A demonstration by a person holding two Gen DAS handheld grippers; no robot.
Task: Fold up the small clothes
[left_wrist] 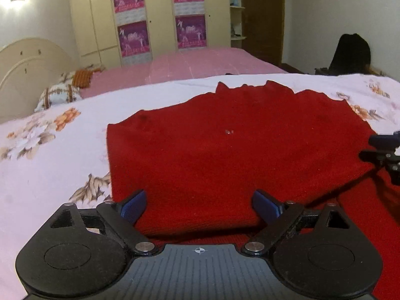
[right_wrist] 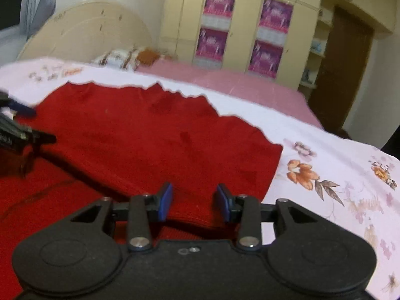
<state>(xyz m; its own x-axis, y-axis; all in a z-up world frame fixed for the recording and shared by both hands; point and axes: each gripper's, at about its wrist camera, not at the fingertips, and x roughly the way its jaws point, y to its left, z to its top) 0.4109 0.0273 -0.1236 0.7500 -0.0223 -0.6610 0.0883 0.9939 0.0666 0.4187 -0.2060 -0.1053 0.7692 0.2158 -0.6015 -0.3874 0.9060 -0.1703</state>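
Observation:
A red knit garment (left_wrist: 225, 150) lies flat on the white flowered sheet (left_wrist: 37, 170), partly folded, with a folded edge running along its near side. It also shows in the right wrist view (right_wrist: 150, 137). My left gripper (left_wrist: 198, 206) is open, its blue pads wide apart just above the near folded edge at the garment's left part. My right gripper (right_wrist: 195, 203) is open, its pads apart over the near edge at the garment's right part. The right gripper shows at the right rim of the left wrist view (left_wrist: 385, 150). The left gripper shows at the left rim of the right wrist view (right_wrist: 17, 130).
The flowered sheet (right_wrist: 337, 175) covers the near part of a bed with a pink cover (left_wrist: 200, 62) behind. Pillows (left_wrist: 65, 87) and a cream headboard (left_wrist: 27, 60) stand at the far left. A cream wardrobe (left_wrist: 162, 17) and a brown door (left_wrist: 262, 17) are behind. A dark chair (left_wrist: 350, 52) stands right.

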